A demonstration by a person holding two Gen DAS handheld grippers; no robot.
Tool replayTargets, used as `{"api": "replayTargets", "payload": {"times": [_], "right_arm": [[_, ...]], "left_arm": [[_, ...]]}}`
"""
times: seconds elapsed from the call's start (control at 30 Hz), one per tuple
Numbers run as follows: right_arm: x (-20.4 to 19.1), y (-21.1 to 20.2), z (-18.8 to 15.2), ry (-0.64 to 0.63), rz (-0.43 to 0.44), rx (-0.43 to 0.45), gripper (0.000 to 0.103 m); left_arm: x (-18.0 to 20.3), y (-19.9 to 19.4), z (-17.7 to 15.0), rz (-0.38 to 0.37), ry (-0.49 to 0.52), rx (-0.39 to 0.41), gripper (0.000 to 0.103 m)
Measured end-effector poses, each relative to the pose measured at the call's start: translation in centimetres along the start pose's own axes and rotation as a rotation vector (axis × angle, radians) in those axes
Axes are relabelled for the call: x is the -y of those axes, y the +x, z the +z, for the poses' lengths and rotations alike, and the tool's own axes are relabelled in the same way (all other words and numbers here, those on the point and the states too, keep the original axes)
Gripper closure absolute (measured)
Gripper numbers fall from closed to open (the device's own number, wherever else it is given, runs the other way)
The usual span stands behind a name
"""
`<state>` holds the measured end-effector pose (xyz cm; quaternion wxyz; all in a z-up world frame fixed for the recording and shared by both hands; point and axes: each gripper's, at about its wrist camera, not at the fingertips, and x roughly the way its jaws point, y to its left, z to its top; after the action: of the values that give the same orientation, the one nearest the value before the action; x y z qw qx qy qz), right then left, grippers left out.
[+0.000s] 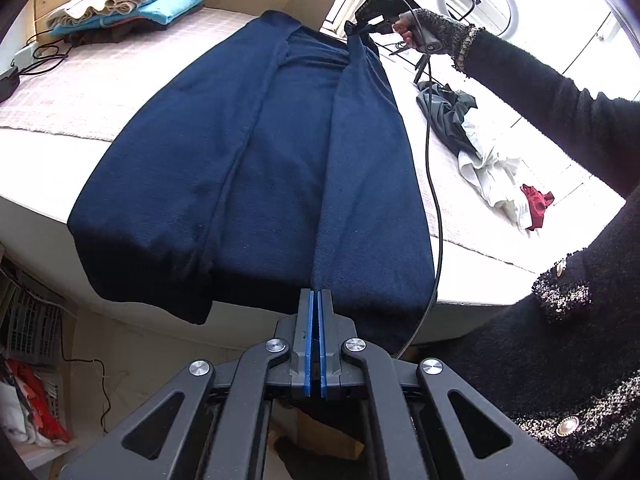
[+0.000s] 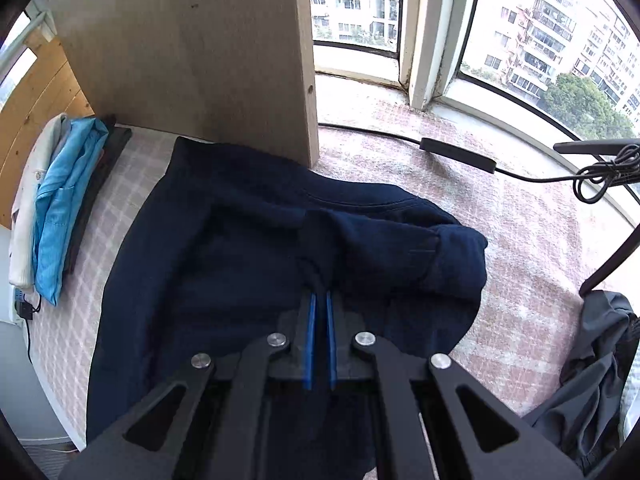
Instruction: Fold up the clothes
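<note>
A navy garment (image 1: 248, 168) lies lengthwise on the bed, its near end hanging over the edge. My left gripper (image 1: 315, 292) is shut on the near hem of a raised lengthwise fold. At the far end of that fold my right gripper (image 1: 362, 26), held by a hand in a black sleeve, pinches the cloth and lifts it off the bed. In the right wrist view the right gripper (image 2: 321, 294) is shut on a bunched ridge of the navy garment (image 2: 224, 248), whose folded sleeve lies to the right.
Folded clothes (image 1: 132, 0) are stacked at the bed's far left, also in the right wrist view (image 2: 60, 200). Crumpled grey, white and red clothes (image 1: 484, 152) lie at right. A wooden panel (image 2: 200, 60) stands behind the garment. A black cable (image 1: 436, 200) dangles beside it.
</note>
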<state>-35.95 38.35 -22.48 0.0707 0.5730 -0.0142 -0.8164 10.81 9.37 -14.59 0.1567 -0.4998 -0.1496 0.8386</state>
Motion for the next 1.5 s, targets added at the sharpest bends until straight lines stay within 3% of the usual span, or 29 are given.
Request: {"api": "replayTargets", "payload": {"times": [0.33,0.47,0.53,0.7,0.8,0.97,1.07,1.13,1.17,1.2,1.33,1.43,1.5], "right_arm": [[-1.2,4.7,0.4,-0.018,-0.028,-0.049,0.098],[-1.0,3.2,0.7,-0.017,0.029,-0.012,0.098],[-0.7,2.8,1.0,-0.004,0.046,-0.003,0.098],[-1.5,5.3,0.8,-0.065,0.001,-0.104,0.095],[-1.2,2.9,0.3,-0.053,0.059,-0.092,0.073],[-0.1,-5.0,-3.3,-0.031,0.236,-0.011,0.070],[-0.5,-9.2,-8.6,-0.063,0.365,0.031,0.070],[-1.3,-11.0,-13.4,-0.095,0.440,0.041,0.063],[-2.1,-12.0,-16.2,-0.102,0.454,0.044,0.062],[-3.1,-12.8,-19.4,-0.097,0.454,0.046,0.061],[-6.5,-12.9,-31.9,-0.013,0.391,0.027,0.061],[-8.7,-12.8,-40.6,0.105,0.382,0.016,0.061],[-10.8,-11.6,-44.2,0.159,0.366,0.017,0.061]], "left_arm": [[-0.7,0.3,-0.9,-0.012,-0.066,0.020,0.102],[-0.6,-1.1,-0.7,0.007,-0.072,0.045,0.102],[-0.9,-0.1,-0.9,0.013,-0.085,0.019,0.102],[-1.9,2.8,-1.0,0.058,-0.122,-0.074,0.102],[-2.0,2.0,-1.3,0.098,-0.112,-0.082,0.093],[-1.9,-0.4,-2.2,0.122,-0.092,-0.084,0.089],[-2.1,-1.8,-2.1,0.121,-0.053,-0.084,0.088],[-2.5,-2.6,-1.6,0.108,-0.017,-0.068,0.087],[-2.9,-2.9,-1.2,0.098,-0.004,-0.058,0.081],[-3.4,-3.2,-0.8,0.088,0.009,-0.049,0.074],[-5.2,-2.9,1.3,0.019,0.099,-0.045,0.074],[-5.1,-1.6,2.7,-0.019,0.228,-0.105,0.074],[-4.8,-1.2,3.3,-0.030,0.323,-0.141,0.074]]}}
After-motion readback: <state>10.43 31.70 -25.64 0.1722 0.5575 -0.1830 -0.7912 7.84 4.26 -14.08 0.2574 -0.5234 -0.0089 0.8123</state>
